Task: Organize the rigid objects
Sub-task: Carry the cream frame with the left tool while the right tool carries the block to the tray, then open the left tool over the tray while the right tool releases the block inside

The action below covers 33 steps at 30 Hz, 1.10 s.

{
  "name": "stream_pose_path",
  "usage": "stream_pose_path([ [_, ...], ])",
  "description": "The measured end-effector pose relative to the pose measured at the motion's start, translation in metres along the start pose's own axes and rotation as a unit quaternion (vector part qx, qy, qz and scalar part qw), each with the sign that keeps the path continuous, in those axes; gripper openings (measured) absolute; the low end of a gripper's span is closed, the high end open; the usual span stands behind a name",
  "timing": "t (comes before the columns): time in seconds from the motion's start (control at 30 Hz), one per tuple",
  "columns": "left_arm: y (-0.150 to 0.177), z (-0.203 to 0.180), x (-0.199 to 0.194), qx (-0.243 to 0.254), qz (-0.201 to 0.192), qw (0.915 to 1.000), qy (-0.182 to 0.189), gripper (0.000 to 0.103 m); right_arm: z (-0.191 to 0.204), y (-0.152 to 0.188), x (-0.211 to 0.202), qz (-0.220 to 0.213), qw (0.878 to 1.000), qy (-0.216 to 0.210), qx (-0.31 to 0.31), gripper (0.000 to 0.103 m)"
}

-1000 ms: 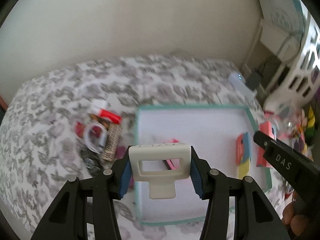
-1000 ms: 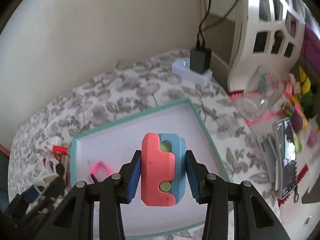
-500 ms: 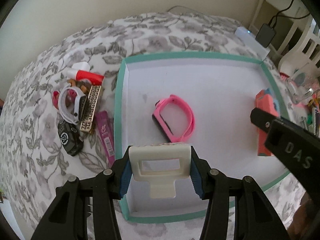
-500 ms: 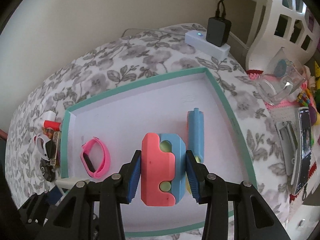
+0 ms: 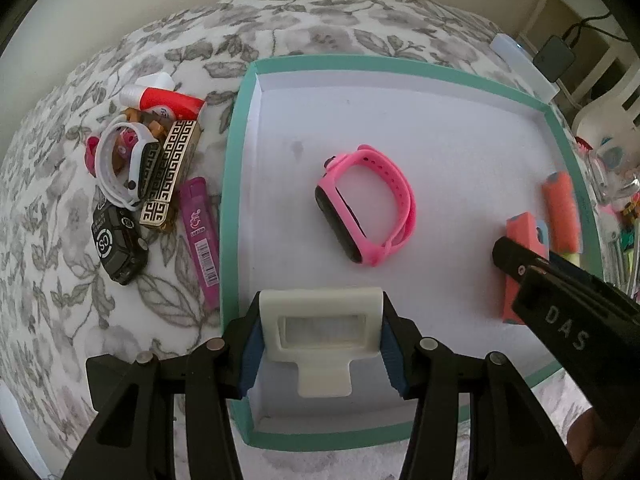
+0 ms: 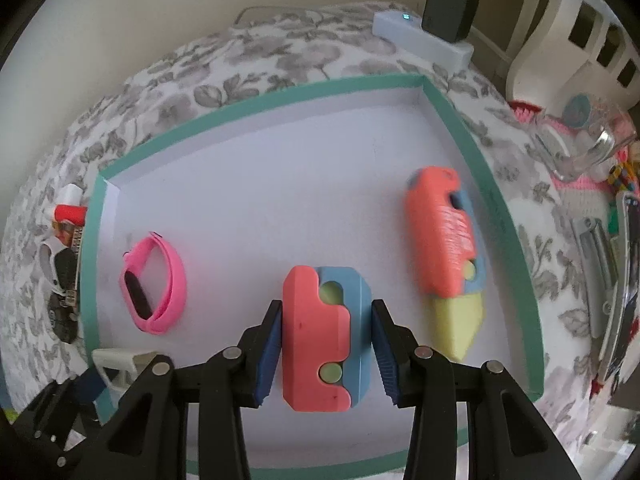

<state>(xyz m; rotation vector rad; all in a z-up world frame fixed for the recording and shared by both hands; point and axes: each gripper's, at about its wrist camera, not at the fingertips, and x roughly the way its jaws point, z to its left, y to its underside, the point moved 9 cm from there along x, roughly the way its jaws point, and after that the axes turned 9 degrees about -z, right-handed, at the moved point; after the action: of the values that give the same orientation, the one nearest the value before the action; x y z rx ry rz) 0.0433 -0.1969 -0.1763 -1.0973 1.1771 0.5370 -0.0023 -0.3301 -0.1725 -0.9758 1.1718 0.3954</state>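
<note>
Change: both grippers have come down over the tray since the earlier frames, each with its load unchanged; the wall has left the view and the tray fills it.
Bed: floral cover (image 5: 328, 28), carrying the tray.
Tray: teal rim (image 5: 230, 184), white floor; landmark for all below.
Left gripper (image 5: 320, 350): over the tray's near left corner, fingers (image 5: 250, 354) clenched on a cream clip.
Right gripper (image 6: 326, 346): over the tray's near middle, fingers (image 6: 270, 350) clenched on a block.
Toy (image 6: 444, 240): coral, blue and yellow, lying inside the tray along its right wall.
Block (image 6: 316, 340): coral and blue with pale green dots, held above the tray floor.
Clip (image 5: 320, 330): cream, with a rectangular window, held above the tray floor.
Pink band (image 5: 366, 204): lying in the tray's middle, left of the toy.
Pile (image 5: 148, 176): outside the tray's left wall, holding a white band, gold-patterned box, red tube, black fob and magenta lighter.
Adapter (image 6: 448, 4): black, on a white strip beyond the tray's far right corner.
</note>
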Motion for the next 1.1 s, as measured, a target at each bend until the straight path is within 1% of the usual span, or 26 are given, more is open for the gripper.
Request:
stream_pose_path([
  [0.33,-0.002,0.005,0.001,0.0,0.0,1.0,0.0,0.053,0.002,0.002,0.001,-0.001,1.0,0.014,-0.021,0.046],
  [0.53,-0.003,0.003,0.002,0.005,-0.003,1.0,-0.001,0.054,0.005,0.0,0.003,-0.002,1.0,0.016,-0.021,0.047],
  [0.63,-0.002,0.0,0.002,0.009,-0.002,1.0,0.004,0.06,0.004,0.0,0.003,-0.001,1.0,0.016,-0.018,0.048],
  [0.7,-0.003,-0.004,0.0,0.011,-0.004,0.9999,0.009,0.067,0.001,0.0,0.003,0.001,1.0,0.021,-0.016,0.055],
  [0.73,-0.004,-0.006,-0.002,0.015,-0.008,0.9998,0.009,0.068,0.0,0.0,0.002,0.0,1.0,0.023,-0.014,0.056],
  [0.8,-0.007,-0.009,-0.006,0.022,-0.016,0.9996,0.004,0.075,-0.003,-0.004,-0.003,-0.005,1.0,0.019,-0.003,0.056],
  [0.97,-0.018,-0.013,-0.021,0.019,-0.041,0.9989,0.011,0.076,-0.008,-0.02,-0.025,-0.047,0.999,0.022,0.004,0.059],
  [1.03,-0.024,-0.012,-0.028,0.018,-0.056,0.9982,0.011,0.079,-0.008,-0.026,-0.034,-0.062,0.998,0.022,0.007,0.059],
  [1.1,-0.03,-0.01,-0.035,0.014,-0.072,0.9973,0.007,0.09,-0.008,-0.032,-0.042,-0.077,0.997,0.022,0.01,0.059],
])
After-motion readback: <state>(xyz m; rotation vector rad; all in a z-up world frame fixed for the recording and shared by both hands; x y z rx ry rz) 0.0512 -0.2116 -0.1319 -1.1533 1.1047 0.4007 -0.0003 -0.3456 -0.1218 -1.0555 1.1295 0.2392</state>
